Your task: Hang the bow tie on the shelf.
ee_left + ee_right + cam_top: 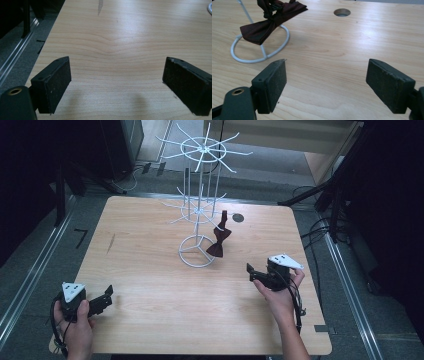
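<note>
A white wire rack [200, 200] with two tiers of spokes stands on a ring base [196, 251] at the table's middle back. A dark red bow tie [219, 236] hangs from a lower spoke, its bottom end just above the ring's right side; the same bow tie [270, 23] appears near the ring base [259, 56] in the right gripper view. My left gripper [107, 296] is at the table's near left corner, open, over bare wood [117, 77]. My right gripper [251, 272] sits at the near right, open, its jaws apart and nothing between them [325, 82].
The wooden table [165, 315] has a round cable hole [238, 217] behind the bow tie, also visible [342, 12]. A metal floor rail [30, 280] runs along the left, cables [320, 227] and dark stands lie at the right and back.
</note>
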Action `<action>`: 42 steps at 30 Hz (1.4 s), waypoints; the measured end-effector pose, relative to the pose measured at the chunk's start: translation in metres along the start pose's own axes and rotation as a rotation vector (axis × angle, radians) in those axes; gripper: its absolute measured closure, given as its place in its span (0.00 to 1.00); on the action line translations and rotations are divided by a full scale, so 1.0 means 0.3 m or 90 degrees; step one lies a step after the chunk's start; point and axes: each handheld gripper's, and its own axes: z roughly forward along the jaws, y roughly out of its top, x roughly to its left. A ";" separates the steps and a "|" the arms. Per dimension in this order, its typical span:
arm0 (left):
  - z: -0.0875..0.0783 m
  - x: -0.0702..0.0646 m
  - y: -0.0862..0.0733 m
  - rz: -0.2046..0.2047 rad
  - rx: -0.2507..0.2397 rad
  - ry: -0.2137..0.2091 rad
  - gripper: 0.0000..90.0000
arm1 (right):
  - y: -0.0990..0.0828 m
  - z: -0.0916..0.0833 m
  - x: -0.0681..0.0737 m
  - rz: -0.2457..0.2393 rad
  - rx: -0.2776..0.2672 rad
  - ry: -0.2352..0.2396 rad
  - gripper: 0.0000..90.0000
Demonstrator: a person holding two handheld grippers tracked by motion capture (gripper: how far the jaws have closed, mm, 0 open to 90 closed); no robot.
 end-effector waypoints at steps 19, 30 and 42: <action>0.000 -0.002 -0.001 0.001 -0.003 0.002 0.10 | -0.098 -0.104 -0.140 0.048 0.003 -0.052 0.19; 0.000 -0.003 -0.001 0.003 -0.003 0.004 0.10 | -0.143 -0.171 -0.219 0.068 -0.003 -0.083 0.19; -0.001 -0.004 -0.001 0.003 -0.004 0.005 0.10 | -0.188 -0.225 -0.268 0.084 -0.008 -0.097 0.17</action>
